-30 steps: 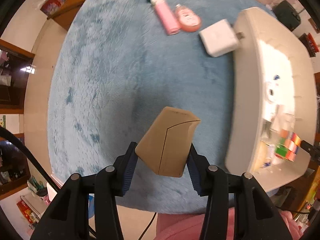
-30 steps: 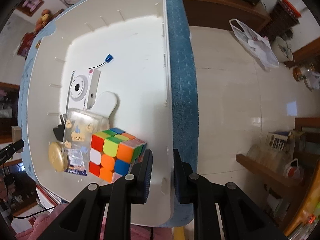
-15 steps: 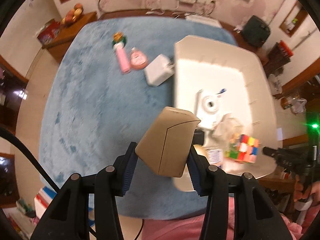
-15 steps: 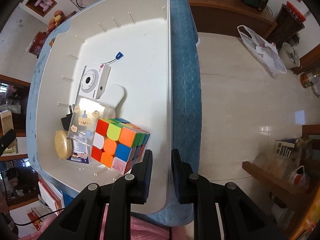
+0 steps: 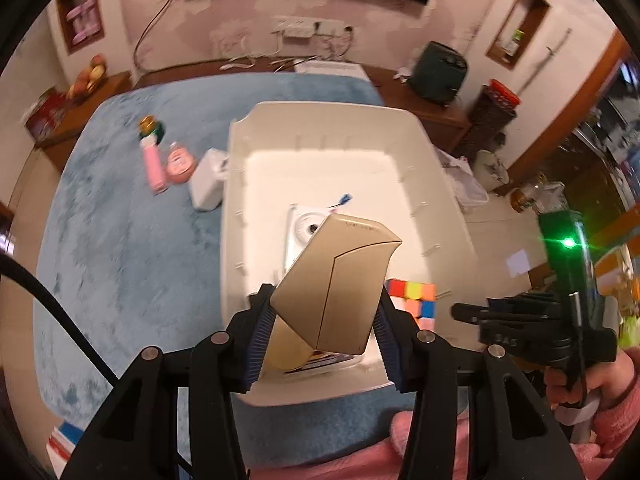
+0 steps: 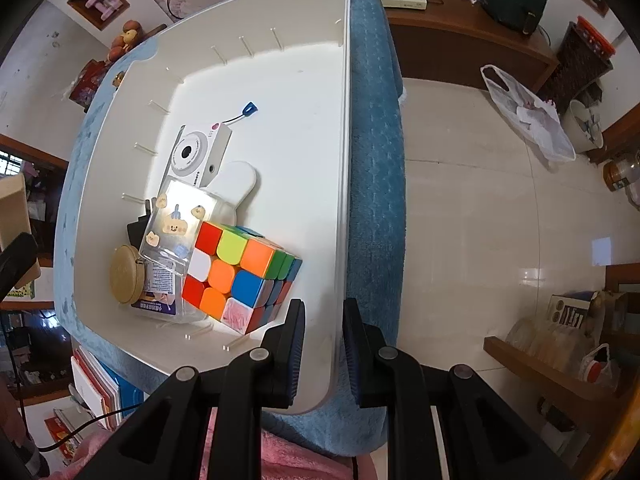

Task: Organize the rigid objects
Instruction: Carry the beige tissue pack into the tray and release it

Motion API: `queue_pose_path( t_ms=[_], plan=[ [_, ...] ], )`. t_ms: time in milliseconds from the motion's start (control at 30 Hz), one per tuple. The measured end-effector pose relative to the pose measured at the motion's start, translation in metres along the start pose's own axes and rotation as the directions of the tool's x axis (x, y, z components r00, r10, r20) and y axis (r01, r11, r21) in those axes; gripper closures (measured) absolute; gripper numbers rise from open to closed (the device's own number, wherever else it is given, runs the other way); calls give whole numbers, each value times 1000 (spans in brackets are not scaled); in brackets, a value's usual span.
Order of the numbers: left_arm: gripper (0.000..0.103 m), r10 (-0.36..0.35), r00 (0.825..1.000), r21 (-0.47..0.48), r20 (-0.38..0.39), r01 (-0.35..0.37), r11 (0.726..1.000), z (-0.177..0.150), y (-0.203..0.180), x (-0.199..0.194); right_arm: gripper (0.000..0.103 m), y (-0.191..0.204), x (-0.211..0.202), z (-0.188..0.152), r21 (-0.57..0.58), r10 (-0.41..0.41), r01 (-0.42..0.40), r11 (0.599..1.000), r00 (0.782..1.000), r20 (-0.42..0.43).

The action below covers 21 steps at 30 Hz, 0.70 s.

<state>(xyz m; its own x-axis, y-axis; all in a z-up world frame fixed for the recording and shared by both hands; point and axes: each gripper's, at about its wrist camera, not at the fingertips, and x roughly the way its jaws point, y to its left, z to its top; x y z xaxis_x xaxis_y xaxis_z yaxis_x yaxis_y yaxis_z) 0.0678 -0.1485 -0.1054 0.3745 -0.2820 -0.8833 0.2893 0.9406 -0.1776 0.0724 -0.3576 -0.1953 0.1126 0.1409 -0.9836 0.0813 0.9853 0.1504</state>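
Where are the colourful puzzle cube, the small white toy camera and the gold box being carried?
Colourful puzzle cube [image 6: 236, 276], right wrist view: on its front face.
Small white toy camera [image 6: 196, 156], right wrist view: beside its round lens.
Gold box [image 5: 340, 284], left wrist view: on its broad front face.

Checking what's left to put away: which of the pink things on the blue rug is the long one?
The pink stick-shaped tube; the round pink compact beside it is short and disc-like.
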Motion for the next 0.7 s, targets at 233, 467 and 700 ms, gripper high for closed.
queue_pose_path(
  t_ms=[233, 467, 700],
  plan=[
    [52, -45, 999, 30, 17, 45, 999, 0, -24, 5, 84, 0, 0, -1, 9, 5, -5, 1000, 1000, 3],
    [52, -80, 997, 63, 25, 78, 995, 2, -37, 6, 84, -2, -1, -2, 19, 9, -9, 1000, 1000, 3],
    [48, -93, 995, 39, 22, 92, 995, 3, -32, 8, 84, -3, 0, -1, 35, 7, -7, 999, 1000, -3]
  ],
)
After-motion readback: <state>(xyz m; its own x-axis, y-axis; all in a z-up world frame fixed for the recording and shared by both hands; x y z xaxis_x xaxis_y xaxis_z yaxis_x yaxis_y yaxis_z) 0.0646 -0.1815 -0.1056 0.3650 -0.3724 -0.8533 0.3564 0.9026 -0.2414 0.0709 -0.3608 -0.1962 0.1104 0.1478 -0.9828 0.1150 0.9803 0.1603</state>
